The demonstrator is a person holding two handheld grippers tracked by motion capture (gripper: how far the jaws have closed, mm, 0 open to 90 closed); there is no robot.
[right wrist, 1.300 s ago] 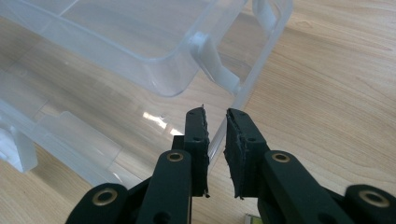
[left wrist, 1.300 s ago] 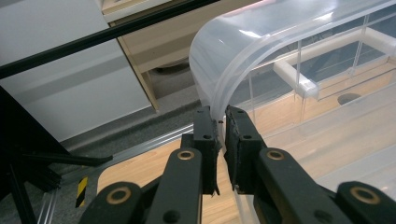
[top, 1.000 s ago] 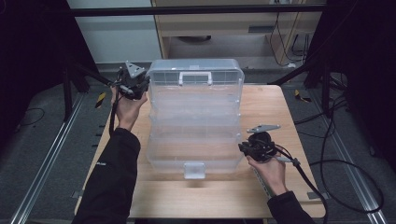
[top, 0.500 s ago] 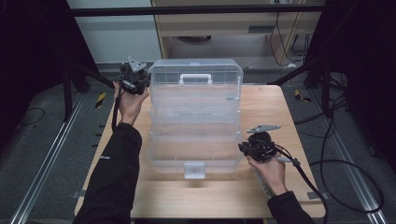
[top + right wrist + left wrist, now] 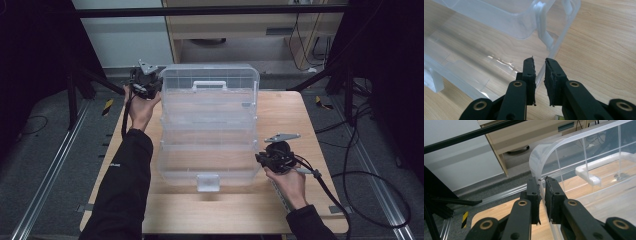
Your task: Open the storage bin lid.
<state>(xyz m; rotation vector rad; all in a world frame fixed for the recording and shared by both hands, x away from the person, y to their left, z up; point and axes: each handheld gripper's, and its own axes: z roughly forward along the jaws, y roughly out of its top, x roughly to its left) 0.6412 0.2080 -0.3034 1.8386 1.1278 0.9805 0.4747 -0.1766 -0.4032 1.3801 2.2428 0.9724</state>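
Container: clear plastic storage box [image 5: 207,125] lay at the centre of the wooden bench [image 5: 300,107], its lid [image 5: 210,82] raised and standing at the 12 o'clock end, base spread toward 6 o'clock.
Lid detail: white carry handle [image 5: 209,84] sat near the top edge of the lid; in the left gripper view the same handle [image 5: 589,173] showed through the clear wall.
Front latch: white clasp [image 5: 207,181] hung at the 6 o'clock edge of the base.
Left claw [image 5: 146,82]: held at the lid's 9 o'clock upper corner. In the left gripper view the left claw [image 5: 542,185] had its jaws drawn almost together, one on each side of the lid's rounded rim [image 5: 541,157], with the thin wall running between them; the pads appeared to be pinching it.
Right claw [image 5: 261,159]: held at the base's 3 o'clock side, near the front corner. In the right gripper view the right claw [image 5: 539,65] stood with a narrow gap between its jaws, and the base's clear side edge [image 5: 556,47] passed into that gap; whether the pads pressed the plastic could not be told.
Hands: left hand [image 5: 140,107] gripped its tool from below with a dark sleeve [image 5: 125,185] behind it; right hand [image 5: 287,182] came in from 5 o'clock.
Cable: black lead [image 5: 360,210] trailed off the bench edge at 4 o'clock.
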